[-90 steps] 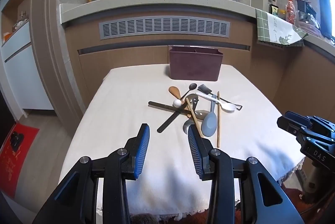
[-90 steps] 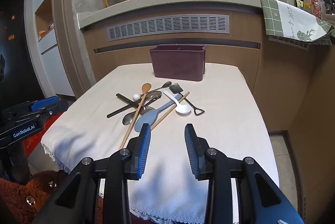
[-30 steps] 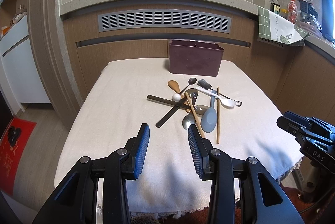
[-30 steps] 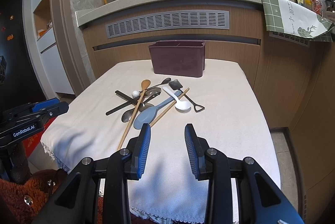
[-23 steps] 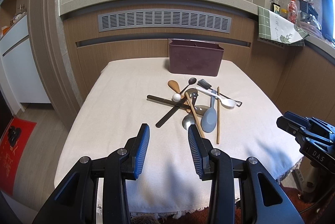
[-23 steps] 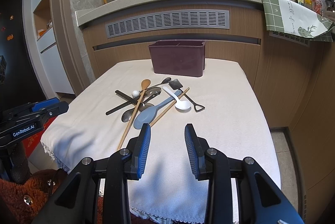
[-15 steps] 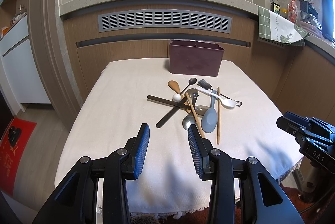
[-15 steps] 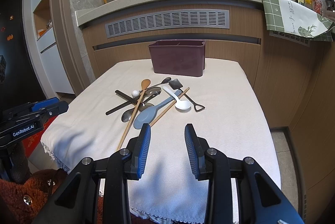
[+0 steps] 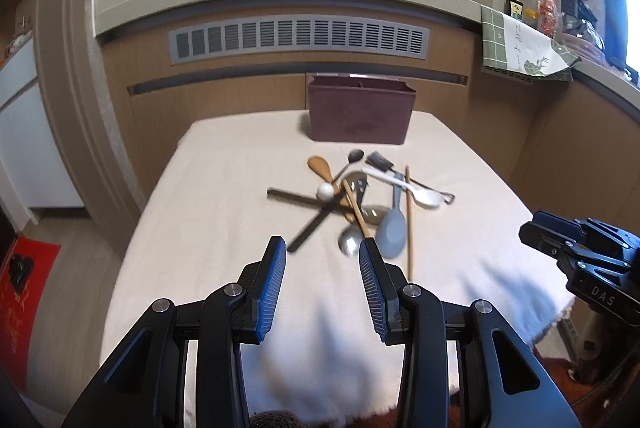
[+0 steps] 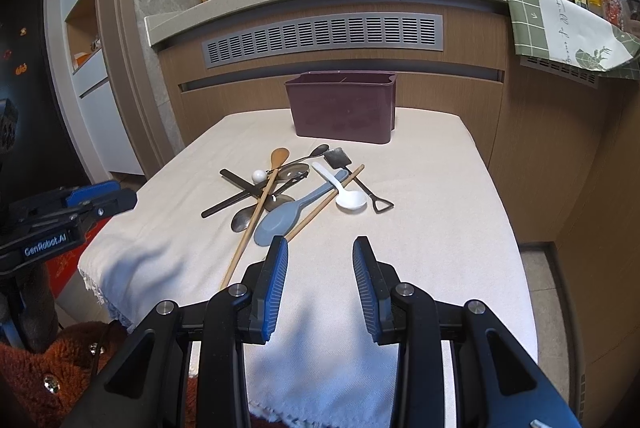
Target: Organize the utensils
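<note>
A pile of utensils lies mid-table: a wooden spoon (image 9: pixel 320 167), a blue-grey rice paddle (image 9: pixel 391 226), a white spoon (image 9: pixel 423 197), a chopstick (image 9: pixel 408 212), metal spoons and dark pieces. It also shows in the right wrist view, with the wooden spoon (image 10: pixel 264 196), the paddle (image 10: pixel 280 216) and the white spoon (image 10: pixel 348 198). A maroon holder (image 9: pixel 360 114) (image 10: pixel 342 106) stands behind the pile. My left gripper (image 9: pixel 322 252) is open and empty, just short of the pile. My right gripper (image 10: pixel 320 252) is open and empty near the pile's front right.
The table wears a cream cloth (image 9: pixel 224 196) whose edges drop off on all sides. A wooden counter wall with a vent (image 9: pixel 298 36) stands right behind the table. A green towel (image 10: pixel 560 24) hangs at the right.
The left gripper has moved a little forward toward the pile. The right view is nearly unchanged. Both grippers stay open.
</note>
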Motion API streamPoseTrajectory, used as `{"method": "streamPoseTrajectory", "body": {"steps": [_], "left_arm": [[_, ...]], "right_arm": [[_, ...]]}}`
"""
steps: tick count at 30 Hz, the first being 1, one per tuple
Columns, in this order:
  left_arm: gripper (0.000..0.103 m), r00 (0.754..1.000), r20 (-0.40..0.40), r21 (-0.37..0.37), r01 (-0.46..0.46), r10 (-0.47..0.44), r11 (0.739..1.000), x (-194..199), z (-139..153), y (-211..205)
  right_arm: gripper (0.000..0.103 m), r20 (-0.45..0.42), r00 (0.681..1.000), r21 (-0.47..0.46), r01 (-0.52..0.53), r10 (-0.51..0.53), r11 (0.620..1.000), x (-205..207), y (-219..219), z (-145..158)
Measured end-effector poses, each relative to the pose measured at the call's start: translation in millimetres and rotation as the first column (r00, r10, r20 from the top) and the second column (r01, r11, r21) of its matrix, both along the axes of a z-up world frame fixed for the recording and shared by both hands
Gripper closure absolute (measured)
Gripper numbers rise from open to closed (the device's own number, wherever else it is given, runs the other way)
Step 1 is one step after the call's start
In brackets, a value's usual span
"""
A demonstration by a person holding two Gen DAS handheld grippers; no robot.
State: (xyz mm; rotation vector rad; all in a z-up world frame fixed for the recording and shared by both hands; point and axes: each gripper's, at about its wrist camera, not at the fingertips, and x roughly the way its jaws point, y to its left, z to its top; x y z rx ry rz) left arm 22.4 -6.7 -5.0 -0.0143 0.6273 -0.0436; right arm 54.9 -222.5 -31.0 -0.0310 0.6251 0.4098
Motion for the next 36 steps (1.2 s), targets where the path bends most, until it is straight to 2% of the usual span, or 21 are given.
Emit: {"method": "streamPoseTrajectory", "body": {"steps": [3,5,7,10,14,17,22,28,36], "left_arm": [[0.064,1.0,0.026,0.0,0.005,-0.005,1.0,18.5,4.2,4.1],[0.064,0.999,0.027,-0.042,0.021,-0.02,0.999,36.0,4.8,8.8],[0.064,1.0,0.006,-0.091,0.028,-0.028,0.995,55.2,3.6,14.2],[0.063,0.999,-0.025,-0.131,0.034,-0.037,0.991,76.4,0.4,18.6],[0.063,0.998,-0.058,-0.142,0.0,-0.008,0.99,92.4,-7.8,25.8],[0.063,0.996,-0.087,-0.19,-0.021,0.004,0.982,94.9,-16.0,35.9],[0.063,0.994,-0.105,-0.238,-0.012,-0.013,0.971,98.5,-26.8,43.1],[0.063,0.987,-0.136,-0.287,0.039,-0.081,0.957,113.2,-38.4,32.1],[0.063,0.97,-0.192,-0.33,0.081,-0.151,0.94,115.7,-56.5,23.2]], "right_arm": [[0.071,0.007,1.0,-0.04,0.005,-0.004,0.999,14.1,1.9,-1.7],[0.071,0.003,1.0,-0.074,-0.01,0.01,0.997,26.7,5.5,-5.8],[0.071,-0.039,0.998,-0.098,-0.054,0.051,0.994,48.1,9.2,-11.7],[0.071,-0.096,0.99,-0.087,-0.108,0.099,0.99,76.0,10.9,-17.8],[0.071,-0.145,0.983,-0.102,-0.131,0.115,0.986,115.6,16.3,-27.1],[0.071,-0.179,0.978,-0.051,-0.114,0.103,0.992,135.4,16.7,-30.0],[0.071,-0.144,0.986,-0.038,-0.093,0.086,0.995,147.6,24.6,-31.2],[0.071,-0.176,0.983,-0.026,-0.066,0.061,0.997,158.2,24.1,-33.4],[0.071,-0.197,0.98,-0.071,-0.033,0.019,0.997,162.6,27.2,-36.8]]}}
